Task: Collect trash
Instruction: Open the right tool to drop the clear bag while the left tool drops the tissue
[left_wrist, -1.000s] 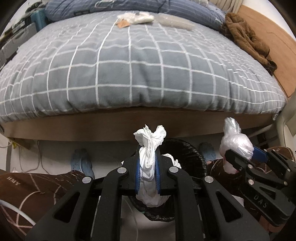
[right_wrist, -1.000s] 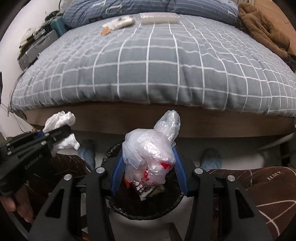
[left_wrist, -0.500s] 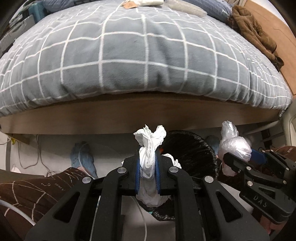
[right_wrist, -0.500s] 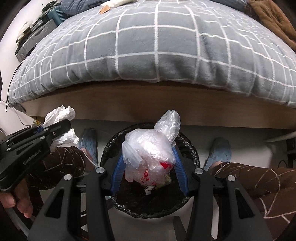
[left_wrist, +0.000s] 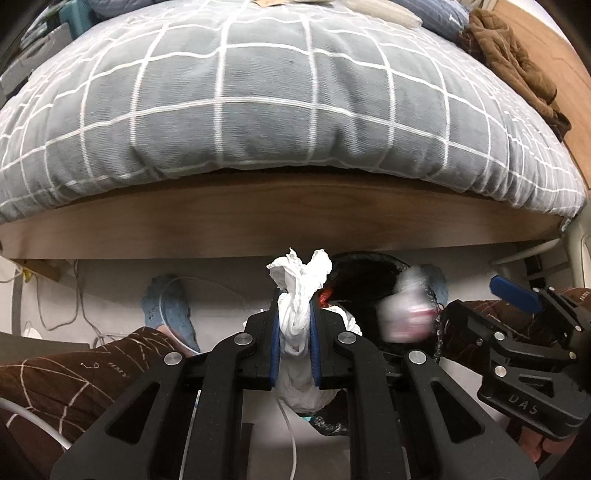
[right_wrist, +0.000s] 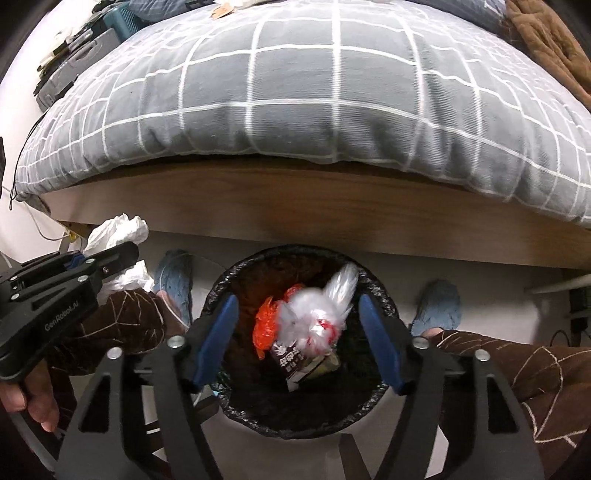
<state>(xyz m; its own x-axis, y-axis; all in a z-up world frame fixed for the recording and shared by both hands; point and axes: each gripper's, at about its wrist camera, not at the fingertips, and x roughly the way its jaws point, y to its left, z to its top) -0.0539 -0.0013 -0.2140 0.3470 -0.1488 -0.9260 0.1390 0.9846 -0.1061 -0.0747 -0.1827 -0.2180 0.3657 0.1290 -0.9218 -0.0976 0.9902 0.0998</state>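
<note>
Released since earlier, the plastic bag (right_wrist: 317, 317) drops between spread right tongs (right_wrist: 299, 339) into the bin (right_wrist: 295, 417); left tongs (left_wrist: 294, 345) pinch crumpled tissue (left_wrist: 297, 295).

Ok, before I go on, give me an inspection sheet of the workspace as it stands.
Surface: pale floor beside the bed; grey checked duvet above.
Job's things: black-lined bin holds an orange wrapper; clear plastic bag, blurred, over the bin mouth, free of the right gripper; white crumpled tissue.
Clutter: brown garment, more litter far back on the bed.
Grippers: left gripper shut on the tissue; right gripper open over the bin.
Cables: white cable below the left gripper; cords on the floor.
Surroundings: blue slippers, crates beside the bed.
</note>
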